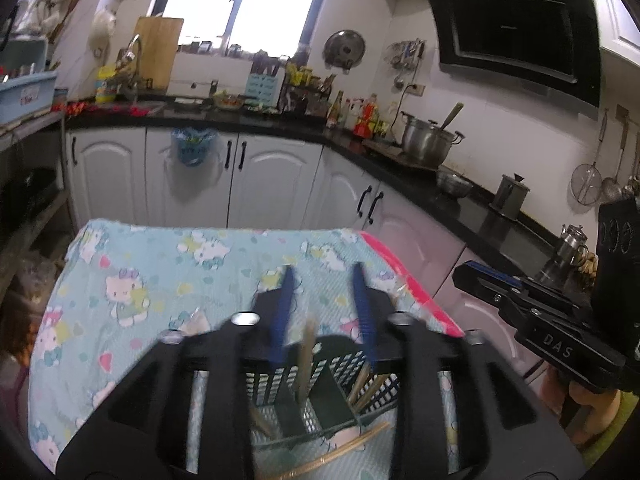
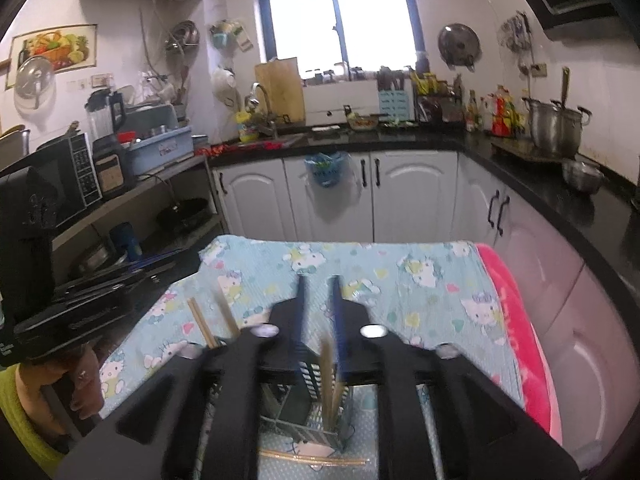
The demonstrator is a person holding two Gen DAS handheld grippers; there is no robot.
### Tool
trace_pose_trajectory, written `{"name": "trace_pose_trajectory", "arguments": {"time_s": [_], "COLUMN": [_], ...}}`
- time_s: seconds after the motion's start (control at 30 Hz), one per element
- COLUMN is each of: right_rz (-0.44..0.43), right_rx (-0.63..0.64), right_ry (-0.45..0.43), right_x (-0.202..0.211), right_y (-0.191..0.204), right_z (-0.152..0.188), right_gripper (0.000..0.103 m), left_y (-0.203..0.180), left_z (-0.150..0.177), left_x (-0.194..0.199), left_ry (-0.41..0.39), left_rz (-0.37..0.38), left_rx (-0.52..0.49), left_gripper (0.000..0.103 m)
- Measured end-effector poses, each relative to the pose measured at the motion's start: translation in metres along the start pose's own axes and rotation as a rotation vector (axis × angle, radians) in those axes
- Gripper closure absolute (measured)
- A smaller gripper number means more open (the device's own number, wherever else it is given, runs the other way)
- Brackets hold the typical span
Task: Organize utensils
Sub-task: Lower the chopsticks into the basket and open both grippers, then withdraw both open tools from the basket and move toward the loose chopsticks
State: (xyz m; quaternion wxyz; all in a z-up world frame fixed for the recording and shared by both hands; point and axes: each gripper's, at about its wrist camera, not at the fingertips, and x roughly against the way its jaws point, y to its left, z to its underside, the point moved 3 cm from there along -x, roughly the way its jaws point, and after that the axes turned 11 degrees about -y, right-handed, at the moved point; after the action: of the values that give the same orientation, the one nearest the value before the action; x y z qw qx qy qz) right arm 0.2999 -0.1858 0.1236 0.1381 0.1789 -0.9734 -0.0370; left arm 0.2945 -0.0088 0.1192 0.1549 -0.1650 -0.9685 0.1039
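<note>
A black slotted utensil basket [image 1: 320,384] stands at the lower centre of the left wrist view, on a table covered with a pale blue cartoon-cat cloth [image 1: 160,280]. It has inner dividers. Wooden chopsticks [image 1: 306,356] stand upright in it, blurred, with more leaning in its right compartment. Two loose chopsticks [image 1: 352,446] lie flat on the cloth just in front of the basket, at the bottom of the frame.

The left gripper [image 1: 324,280] points slightly downward over the basket, its blue fingers [image 1: 282,320] parted with a clear gap; a chopstick rises in the gap, and no pad visibly presses on it.

In the right wrist view the basket [image 2: 308,408] sits at the lower centre, chopsticks [image 2: 328,380] upright inside. The right gripper [image 2: 318,280] tilts down over it, its fingers standing a little apart, a chopstick just beside the right one; I cannot tell whether they touch. A hand [image 2: 80,384] shows at the lower left.
</note>
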Motion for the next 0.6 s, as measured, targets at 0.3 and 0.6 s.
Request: {"name": "trace_pose_trajectory", "arguments": {"time_s": [0.3, 0.6], "right_rz": [0.014, 0.014], "right_rx": [-0.012, -0.009], "right_ry": [-0.028, -0.061], "right_x": [0.02, 0.046], "right_y": [-0.004, -0.004], "right_z": [0.009, 0.004], "right_gripper": [0.048, 0.034], "left_y": [0.009, 0.014], "left_z": [-0.007, -0.015], "left_x": [0.036, 0.068], "left_ry": [-0.041, -0.079], "left_rz": [-0.009, -0.01], "left_rx": [0.044, 0.082], "left_gripper": [0.036, 0.011]}}
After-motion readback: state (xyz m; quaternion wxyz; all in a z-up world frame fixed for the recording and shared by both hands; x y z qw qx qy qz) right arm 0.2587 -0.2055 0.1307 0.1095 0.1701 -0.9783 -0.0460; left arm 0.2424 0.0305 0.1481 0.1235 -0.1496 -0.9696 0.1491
